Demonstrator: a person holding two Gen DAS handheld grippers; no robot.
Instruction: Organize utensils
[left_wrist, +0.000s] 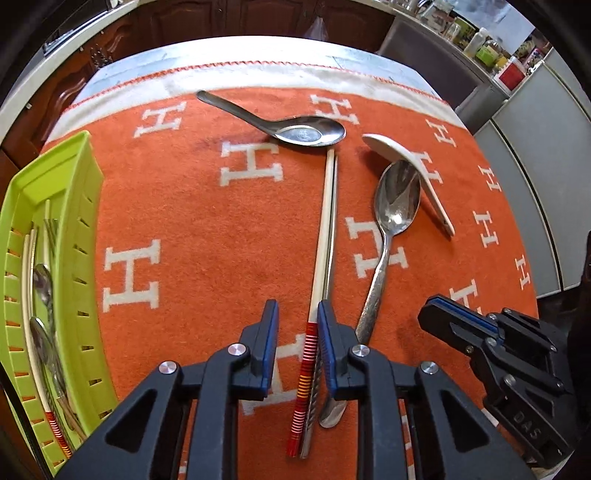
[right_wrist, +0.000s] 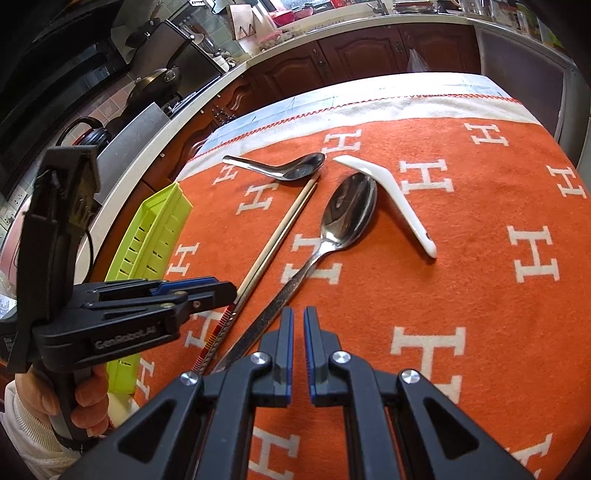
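Note:
A pair of chopsticks (left_wrist: 325, 236), one pale with a red striped end and one metal, lies on the orange cloth (left_wrist: 184, 192). My left gripper (left_wrist: 297, 314) is open, its jaws astride the chopsticks' handle end, just above them. A long steel spoon (left_wrist: 395, 206) lies to the right, a white ceramic spoon (left_wrist: 417, 173) beside its bowl, and a steel soup spoon (left_wrist: 295, 127) beyond the chopstick tips. My right gripper (right_wrist: 298, 325) is nearly shut and empty, over the long spoon's handle (right_wrist: 280, 299). The left gripper also shows in the right wrist view (right_wrist: 207, 288).
A lime green slotted tray (left_wrist: 77, 258) at the table's left edge holds chopsticks and several spoons. The tray also shows in the right wrist view (right_wrist: 155, 229). Wooden kitchen cabinets and a counter stand beyond the table's far edge.

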